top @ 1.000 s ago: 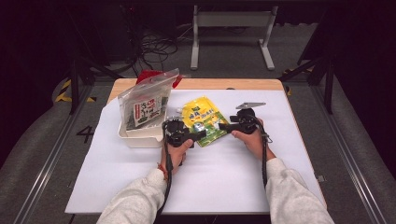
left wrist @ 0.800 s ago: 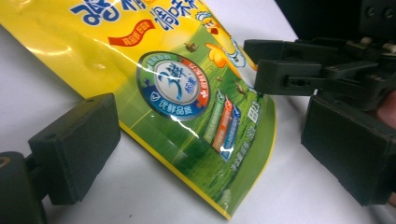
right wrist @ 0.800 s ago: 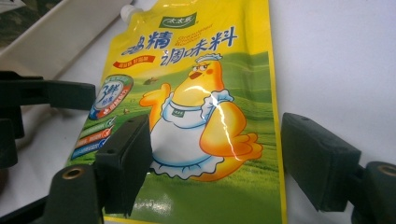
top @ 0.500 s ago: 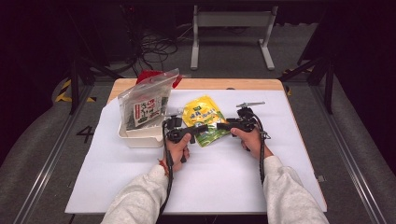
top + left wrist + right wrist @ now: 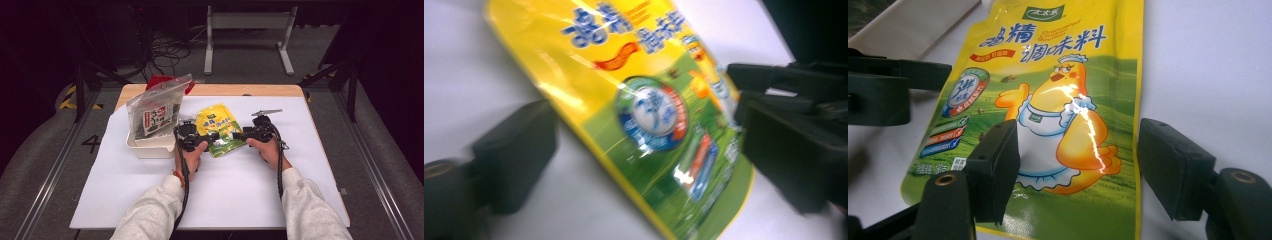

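The white table cover (image 5: 150,200) carries a tub (image 5: 150,145) holding a seaweed bag (image 5: 152,112); just beside it lies the yellow seasoning pouch (image 5: 220,131). It has been straddled from both sides: the left gripper (image 5: 207,136) has just opened, the right gripper (image 5: 1078,165) has been closing, neither clamped yet, so a lift looks near.

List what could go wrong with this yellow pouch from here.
1. The yellow pouch lies flat on the white mat; the right gripper straddles its lower edge with open jaws and may close on nothing but air.
2. The left gripper, jaws just reopened, faces it closely; the two could collide.
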`<state>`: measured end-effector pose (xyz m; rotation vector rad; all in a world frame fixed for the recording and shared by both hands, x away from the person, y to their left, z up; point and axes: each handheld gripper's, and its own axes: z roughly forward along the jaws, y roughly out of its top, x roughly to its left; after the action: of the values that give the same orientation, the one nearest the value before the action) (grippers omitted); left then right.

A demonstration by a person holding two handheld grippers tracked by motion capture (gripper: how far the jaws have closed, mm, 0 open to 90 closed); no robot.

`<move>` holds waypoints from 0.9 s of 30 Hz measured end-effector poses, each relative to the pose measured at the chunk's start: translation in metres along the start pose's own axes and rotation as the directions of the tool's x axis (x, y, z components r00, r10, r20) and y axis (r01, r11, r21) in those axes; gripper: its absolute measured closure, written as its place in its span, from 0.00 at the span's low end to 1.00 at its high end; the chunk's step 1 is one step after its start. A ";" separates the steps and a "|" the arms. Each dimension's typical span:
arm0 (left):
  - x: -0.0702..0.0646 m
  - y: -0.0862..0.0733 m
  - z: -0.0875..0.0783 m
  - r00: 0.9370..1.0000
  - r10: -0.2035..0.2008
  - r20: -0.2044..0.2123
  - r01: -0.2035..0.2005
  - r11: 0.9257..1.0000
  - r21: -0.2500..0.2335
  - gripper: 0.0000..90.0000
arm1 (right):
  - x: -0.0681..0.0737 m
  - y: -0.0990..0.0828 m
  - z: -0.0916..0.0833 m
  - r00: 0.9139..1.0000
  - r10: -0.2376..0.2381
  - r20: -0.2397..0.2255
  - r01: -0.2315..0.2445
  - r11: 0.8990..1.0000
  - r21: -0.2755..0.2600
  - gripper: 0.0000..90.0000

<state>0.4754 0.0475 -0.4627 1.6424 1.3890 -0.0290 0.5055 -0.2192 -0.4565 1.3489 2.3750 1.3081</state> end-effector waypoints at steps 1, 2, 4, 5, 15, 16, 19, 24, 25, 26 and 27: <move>0.000 0.000 0.001 1.000 -0.030 -0.001 0.030 0.999 -0.015 0.02 | 0.000 0.000 0.000 1.000 0.000 -0.001 0.000 1.000 -0.001 0.37; 0.001 0.001 0.001 0.997 -0.073 0.015 0.073 0.997 -0.032 0.01 | -0.001 0.000 0.000 1.000 0.001 -0.003 -0.001 1.000 -0.001 0.37; 0.007 0.002 0.001 0.989 -0.134 0.065 0.137 0.989 -0.050 0.01 | -0.001 0.000 0.000 1.000 0.001 -0.005 -0.001 1.000 -0.001 0.37; 0.008 0.002 0.000 0.986 -0.153 0.061 0.157 0.986 -0.062 0.02 | -0.001 0.000 0.000 1.000 0.001 -0.003 -0.001 1.000 0.000 0.37; 0.012 0.001 0.002 0.937 -0.315 0.149 0.332 0.937 -0.110 0.06 | -0.001 -0.001 0.000 1.000 0.020 0.001 -0.020 1.000 -0.010 0.39; 0.013 0.001 0.003 0.931 -0.325 0.168 0.345 0.932 -0.108 0.06 | -0.001 -0.001 0.000 1.000 0.021 0.003 -0.021 1.000 -0.010 0.39; 0.015 0.000 0.006 0.920 -0.336 0.202 0.362 0.925 -0.113 0.06 | -0.001 -0.001 0.000 1.000 0.024 0.003 -0.024 1.000 -0.012 0.39; 0.014 0.001 0.011 0.916 -0.315 0.248 0.336 0.941 -0.045 0.09 | -0.001 -0.001 0.000 1.000 0.020 0.003 -0.020 1.000 -0.011 0.39; 0.013 0.003 0.012 0.930 -0.288 0.227 0.302 0.953 -0.028 0.18 | -0.001 -0.001 0.000 1.000 0.017 0.002 -0.017 1.000 -0.010 0.39; 0.013 0.003 0.012 0.932 -0.282 0.228 0.294 0.956 -0.020 0.20 | -0.001 -0.001 0.000 1.000 0.016 0.002 -0.016 1.000 -0.010 0.39; 0.013 0.003 0.012 0.932 -0.282 0.228 0.294 0.956 -0.020 0.24 | -0.001 -0.001 0.000 1.000 0.016 0.002 -0.016 1.000 -0.010 0.39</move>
<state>0.4884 0.0502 -0.4746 1.3338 1.4313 -0.3351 0.5050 -0.2201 -0.4574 1.3686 2.3578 1.3201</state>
